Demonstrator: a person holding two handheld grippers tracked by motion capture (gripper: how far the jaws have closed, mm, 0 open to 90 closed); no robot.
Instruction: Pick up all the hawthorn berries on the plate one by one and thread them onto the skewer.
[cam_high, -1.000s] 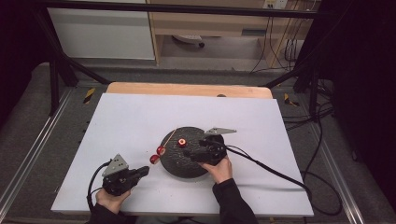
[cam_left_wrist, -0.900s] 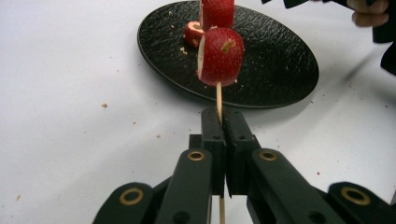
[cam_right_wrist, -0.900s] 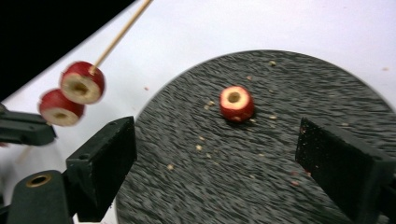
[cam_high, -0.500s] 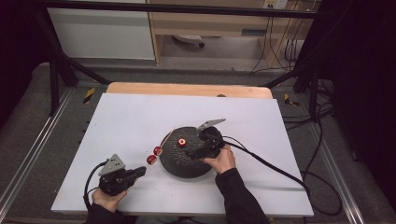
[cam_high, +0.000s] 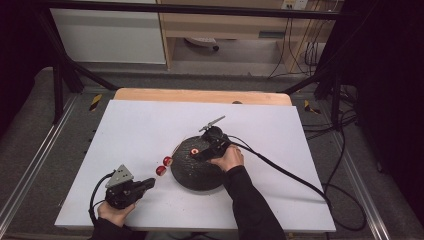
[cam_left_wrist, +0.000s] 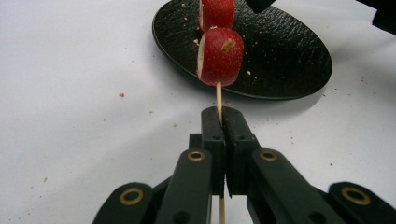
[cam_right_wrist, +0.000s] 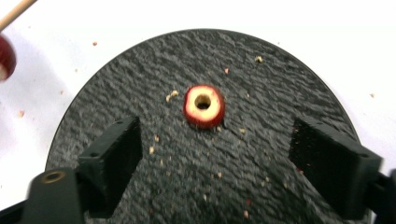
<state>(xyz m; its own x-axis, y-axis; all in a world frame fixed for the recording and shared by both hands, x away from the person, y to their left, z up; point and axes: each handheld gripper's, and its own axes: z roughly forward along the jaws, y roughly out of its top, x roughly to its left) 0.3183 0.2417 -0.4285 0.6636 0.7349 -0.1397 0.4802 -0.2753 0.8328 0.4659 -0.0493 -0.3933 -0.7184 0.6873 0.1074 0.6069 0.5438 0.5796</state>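
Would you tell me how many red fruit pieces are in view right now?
3: two fruit pieces threaded on the skewer clamped in the left gripper, and one loose, cored piece lying on the black plate beneath the open right gripper.

The skewer vanishes between the left claw, and its upper strawberry piece is cropped.

The left gripper is held low at the near left, its jaws pressed together. The right gripper is held farther forward, tilted downward, its jaws spread wide apart. Both forearms are extended from the near edge.
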